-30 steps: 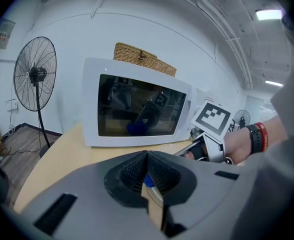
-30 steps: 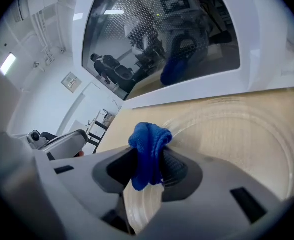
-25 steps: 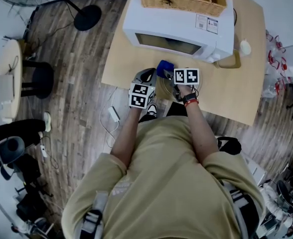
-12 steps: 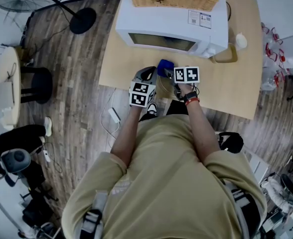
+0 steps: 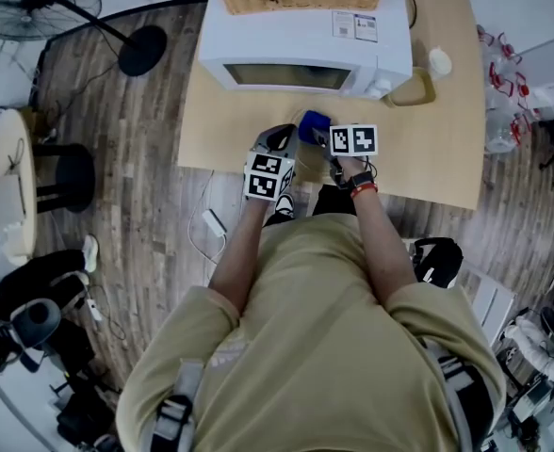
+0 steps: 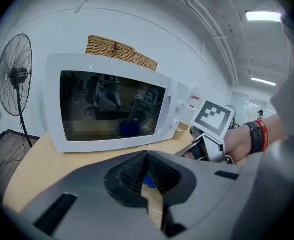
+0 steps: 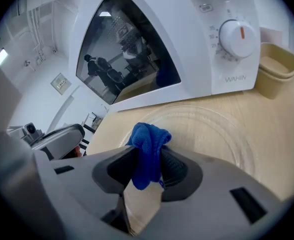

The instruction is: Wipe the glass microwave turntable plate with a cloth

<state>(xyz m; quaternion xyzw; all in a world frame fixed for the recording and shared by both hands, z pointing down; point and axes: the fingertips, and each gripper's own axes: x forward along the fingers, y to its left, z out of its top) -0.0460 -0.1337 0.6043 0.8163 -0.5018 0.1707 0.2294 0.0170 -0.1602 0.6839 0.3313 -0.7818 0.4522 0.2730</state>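
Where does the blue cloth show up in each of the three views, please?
Head view: blue cloth at centre, before the microwave.
Left gripper view: a cloth sliver past the jaws, low centre; microwave above.
Right gripper view: cloth clamped between the jaws, lower centre; microwave behind.
Shared landmark: the microwave.

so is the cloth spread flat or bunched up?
Bunched up: the blue cloth is a wad clamped in the right gripper, with the glass turntable plate ahead of it.
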